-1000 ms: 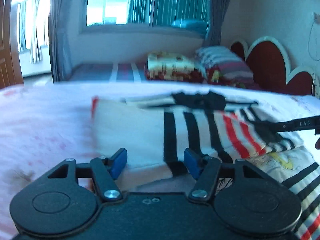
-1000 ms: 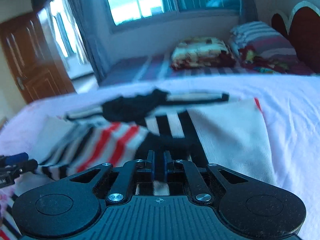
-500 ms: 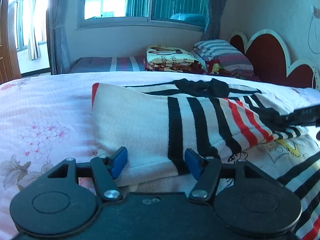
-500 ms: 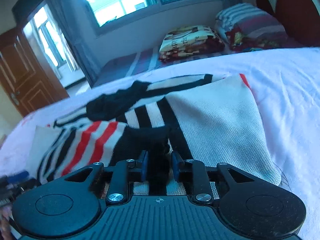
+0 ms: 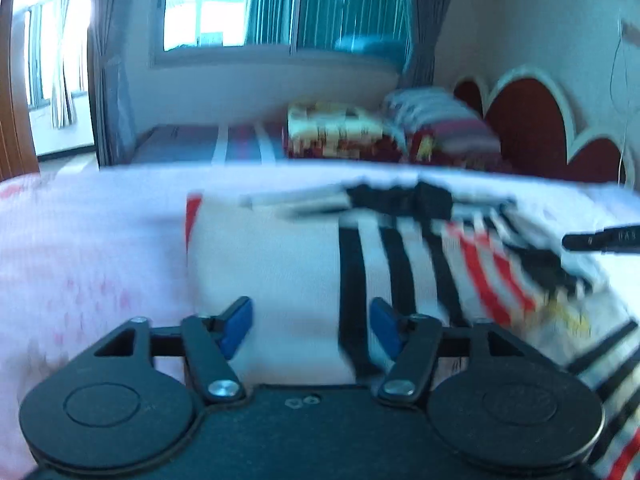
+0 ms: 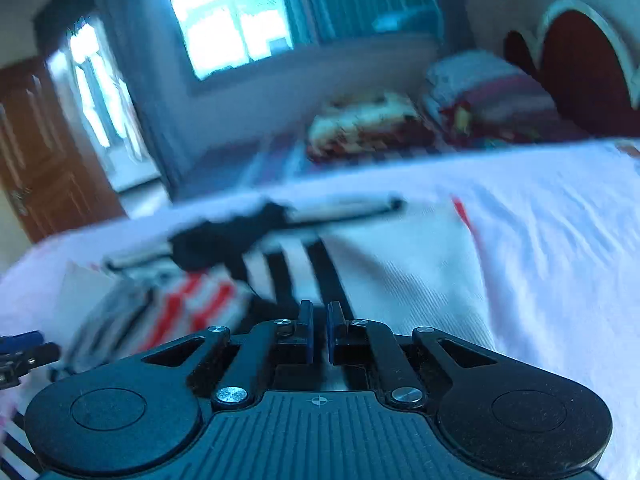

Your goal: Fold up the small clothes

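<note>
A small white knit garment with black and red stripes [image 5: 280,264] lies folded on the pink bed sheet [image 5: 80,248]. My left gripper [image 5: 310,328] is open, its blue pads on either side of the garment's near edge. In the right wrist view the same garment [image 6: 400,272] lies ahead. My right gripper [image 6: 319,332] has its jaws nearly together at the garment's near black stripe; blur hides whether cloth is pinched. The right gripper's tip shows in the left wrist view [image 5: 600,238], and the left gripper's tip in the right wrist view [image 6: 20,346].
Another striped, printed garment [image 5: 592,344] lies under the first at the right. Behind the bed stand a second bed with a folded blanket [image 5: 340,132] and pillows [image 5: 444,124], a red headboard [image 5: 532,120], a window and a wooden door [image 6: 36,160].
Both views have gone blurred with motion. My right gripper's jaws have closed from partly open to almost together. My left gripper stays open at the garment's edge.
</note>
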`<state>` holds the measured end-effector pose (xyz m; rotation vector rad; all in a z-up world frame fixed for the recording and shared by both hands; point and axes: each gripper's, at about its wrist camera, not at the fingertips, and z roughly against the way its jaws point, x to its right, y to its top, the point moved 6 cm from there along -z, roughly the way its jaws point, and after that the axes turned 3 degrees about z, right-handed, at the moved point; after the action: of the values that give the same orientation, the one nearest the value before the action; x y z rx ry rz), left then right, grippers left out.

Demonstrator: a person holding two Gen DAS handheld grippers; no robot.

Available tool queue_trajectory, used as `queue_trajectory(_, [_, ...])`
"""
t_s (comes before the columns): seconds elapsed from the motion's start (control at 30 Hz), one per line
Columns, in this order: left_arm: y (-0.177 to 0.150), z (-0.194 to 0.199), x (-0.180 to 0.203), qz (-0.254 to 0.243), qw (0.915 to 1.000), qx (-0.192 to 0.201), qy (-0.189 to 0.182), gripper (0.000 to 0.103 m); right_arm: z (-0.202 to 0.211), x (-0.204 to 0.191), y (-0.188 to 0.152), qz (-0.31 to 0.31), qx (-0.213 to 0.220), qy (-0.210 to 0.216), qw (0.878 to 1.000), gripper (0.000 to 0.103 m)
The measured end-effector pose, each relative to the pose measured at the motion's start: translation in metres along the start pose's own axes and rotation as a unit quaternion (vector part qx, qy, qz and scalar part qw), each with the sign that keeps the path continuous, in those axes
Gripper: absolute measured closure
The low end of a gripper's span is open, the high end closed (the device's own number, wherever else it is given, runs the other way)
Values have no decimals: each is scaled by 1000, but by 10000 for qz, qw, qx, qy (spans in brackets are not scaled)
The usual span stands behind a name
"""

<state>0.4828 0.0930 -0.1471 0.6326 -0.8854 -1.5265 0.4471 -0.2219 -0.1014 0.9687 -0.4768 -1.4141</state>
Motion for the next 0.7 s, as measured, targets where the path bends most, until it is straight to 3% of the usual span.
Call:
queue_trajectory(0.13, [35,-34,-9,-53,9999,61,127,35,-34,-33,16,258,-203,536,9980,97])
queue_trajectory(0.23, [48,-70,-19,-48,9996,-183,201,36,-71,-66,16,590,-506,936,9926,97])
queue_trajectory(0.3, [45,-95,-29,-8,9982,-519,308,36,-99,-77,8,758,-782,823,9906,97])
queue_trajectory(0.37, [39,-110,-44,55,9972,-672,332,30,-110,-78,7,762,-648,656,9928,97])
queue_trajectory(0.43, [41,-105,-53,304,9974,-612,221,33,-110,-79,11,632,-632,554,9945,97])
queue_trajectory(0.47, [44,-97,-54,320,9976,-525,321,39,-104,-82,15,611,-523,621,9948,97])
queue_trajectory(0.5, [46,-86,-53,376,9979,-354,383,38,-99,-87,18,657,-404,709,9945,97])
queue_trajectory(0.57, [47,-72,-36,557,9983,-182,65,34,-98,-102,16,779,-406,898,9921,97])
queue_trajectory(0.7, [22,-75,20,-216,9989,-358,-189,29,-114,-124,-3,1191,-652,861,9870,97])
